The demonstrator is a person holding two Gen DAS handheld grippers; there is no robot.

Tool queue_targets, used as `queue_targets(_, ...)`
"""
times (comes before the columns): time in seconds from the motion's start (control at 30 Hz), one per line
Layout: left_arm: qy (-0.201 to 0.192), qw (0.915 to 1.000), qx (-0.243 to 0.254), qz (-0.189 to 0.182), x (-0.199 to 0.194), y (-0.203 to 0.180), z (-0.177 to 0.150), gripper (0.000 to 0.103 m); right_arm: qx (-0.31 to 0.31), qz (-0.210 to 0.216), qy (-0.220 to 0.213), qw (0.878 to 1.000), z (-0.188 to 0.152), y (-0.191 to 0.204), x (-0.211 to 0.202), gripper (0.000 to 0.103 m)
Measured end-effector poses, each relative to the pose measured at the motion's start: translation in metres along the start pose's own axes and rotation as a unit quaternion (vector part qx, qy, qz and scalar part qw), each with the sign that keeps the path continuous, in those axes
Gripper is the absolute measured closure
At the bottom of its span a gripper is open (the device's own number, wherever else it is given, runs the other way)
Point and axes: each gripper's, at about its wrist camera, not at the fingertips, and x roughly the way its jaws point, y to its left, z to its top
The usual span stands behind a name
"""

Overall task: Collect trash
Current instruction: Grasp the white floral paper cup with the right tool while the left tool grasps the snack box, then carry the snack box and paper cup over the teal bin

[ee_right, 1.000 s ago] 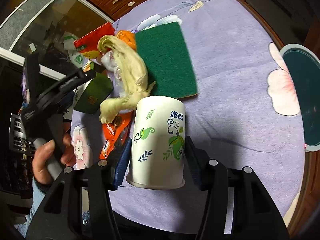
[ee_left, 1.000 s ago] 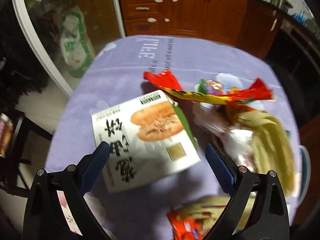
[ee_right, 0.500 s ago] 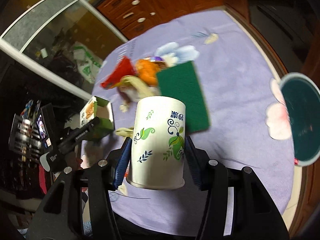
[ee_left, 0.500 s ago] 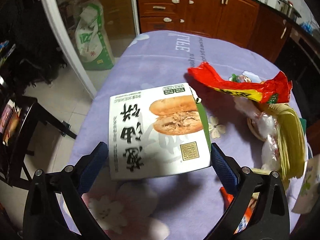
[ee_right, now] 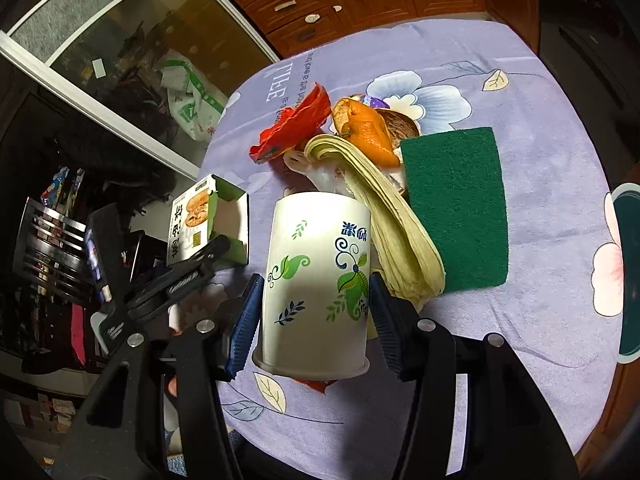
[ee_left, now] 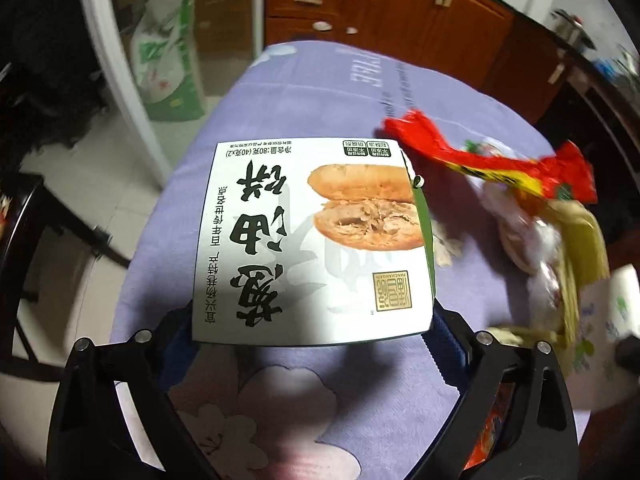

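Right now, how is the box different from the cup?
The food box is flat-sided, with a sandwich picture; the paper cup is round, with leaves. The box sits in the left gripper, the cup in the right gripper. Both are mostly white and gripped.

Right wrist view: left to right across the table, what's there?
Left gripper holding the food box → paper cup in the right gripper → green scouring pad → teal dish at the right edge.

White box (ee_left: 312, 240), black characters, green side. White paper cup (ee_right: 316, 280), green leaves, blue swirls. Lilac floral tablecloth (ee_right: 552, 152). Dark-green scouring pad (ee_right: 456, 208). Red wrapper (ee_left: 492, 160).
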Motion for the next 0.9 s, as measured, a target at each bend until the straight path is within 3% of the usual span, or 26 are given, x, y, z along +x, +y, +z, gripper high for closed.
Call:
queue_targets(0.2,-0.005,0.9984,0.041,-0.039,-0.022,-0.022,-0.011,0.008,0.011,0.002,-0.01,1.0,-0.001,-0.005,-0.009,0.052)
queue_targets(0.5,-0.01,0.9881,0.116,-0.101,-0.062,-0.079,-0.024,0.008,0.035,0.003,-0.048,0.998,-0.007,-0.031,-0.042,0.052)
queue_targets(0.67,-0.01,0.9805,0.159,-0.116,-0.075,-0.119,-0.033,0.008,0.068,0.0,-0.079,0.995,-0.014,-0.067,-0.071,0.052)
queue_targets(0.9,-0.02,0.9616,0.231,-0.147,-0.093,-0.197,-0.041,0.008,0.119,-0.009,-0.122,0.985,-0.029,-0.126,-0.113,0.052)
